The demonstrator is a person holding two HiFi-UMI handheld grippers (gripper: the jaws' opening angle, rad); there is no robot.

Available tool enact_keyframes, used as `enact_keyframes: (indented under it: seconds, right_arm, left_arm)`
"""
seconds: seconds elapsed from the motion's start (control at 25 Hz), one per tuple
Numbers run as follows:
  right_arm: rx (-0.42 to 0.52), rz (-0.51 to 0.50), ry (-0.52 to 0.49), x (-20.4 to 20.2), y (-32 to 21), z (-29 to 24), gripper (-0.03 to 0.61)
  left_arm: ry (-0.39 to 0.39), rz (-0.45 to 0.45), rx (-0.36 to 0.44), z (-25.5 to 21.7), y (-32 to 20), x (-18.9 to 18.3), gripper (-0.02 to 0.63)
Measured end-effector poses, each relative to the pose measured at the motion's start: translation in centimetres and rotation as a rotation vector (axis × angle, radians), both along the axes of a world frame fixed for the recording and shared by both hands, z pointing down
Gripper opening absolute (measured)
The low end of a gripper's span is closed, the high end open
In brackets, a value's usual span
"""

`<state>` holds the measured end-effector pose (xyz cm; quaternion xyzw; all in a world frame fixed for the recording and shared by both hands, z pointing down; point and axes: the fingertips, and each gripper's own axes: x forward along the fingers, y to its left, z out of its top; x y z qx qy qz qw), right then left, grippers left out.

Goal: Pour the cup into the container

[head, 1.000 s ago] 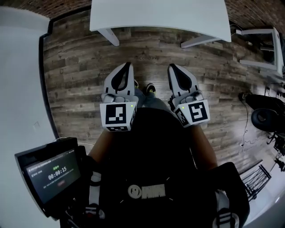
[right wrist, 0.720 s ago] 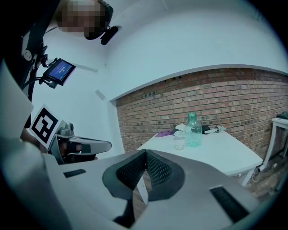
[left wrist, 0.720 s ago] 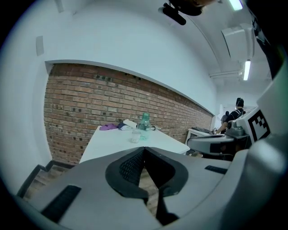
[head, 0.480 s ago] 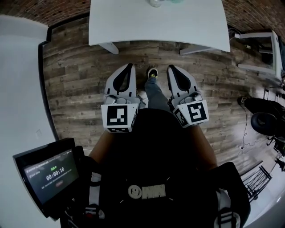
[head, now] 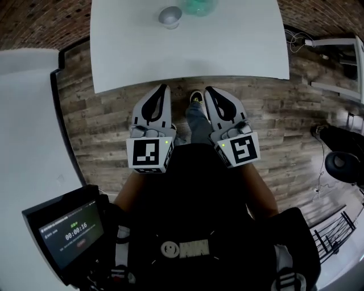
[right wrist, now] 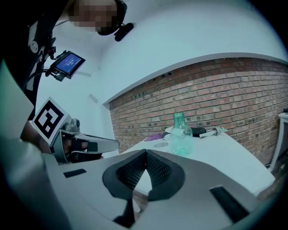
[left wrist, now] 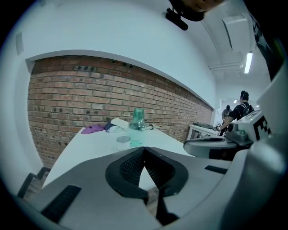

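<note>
A small clear cup [head: 170,16] stands on the white table [head: 142,57] at its far side, with a green-tinted glass container [head: 199,7] just to its right. Both also show in the left gripper view, the cup [left wrist: 123,140] in front of the container [left wrist: 137,120], and in the right gripper view, the container [right wrist: 182,132] with the cup [right wrist: 160,144] to its left. My left gripper [head: 164,89] and right gripper [head: 209,91] are held side by side short of the table's near edge. Both are shut and empty, well away from the cup.
A purple cloth [left wrist: 92,129] and other small items lie at the table's far end by the brick wall. A screen with a timer [head: 65,233] sits at lower left. Another white table [head: 335,45] and a chair base [head: 344,165] stand at the right. My foot [head: 195,98] is on the wood floor.
The table has come much nearer as I stepped forward. The cup and container have come fully into the head view. Both grippers stay shut and side by side.
</note>
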<state>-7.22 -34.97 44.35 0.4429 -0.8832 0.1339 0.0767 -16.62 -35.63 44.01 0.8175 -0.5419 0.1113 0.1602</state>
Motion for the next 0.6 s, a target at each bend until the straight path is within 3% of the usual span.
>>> enact_keyframes:
  seconds: [0.36,0.6]
  right_arm:
    - [-0.026,0.010,-0.029,4.7,-6.2,0.1,0.000]
    - [-0.006,0.014,-0.067,4.2,-8.4,-0.2,0.000]
  left_arm:
    - [-0.047,-0.038,-0.039,-0.1,-5.3,2.9,0.000]
    - [-0.065,-0.047,-0.034,-0.5,-7.1,2.3,0.000]
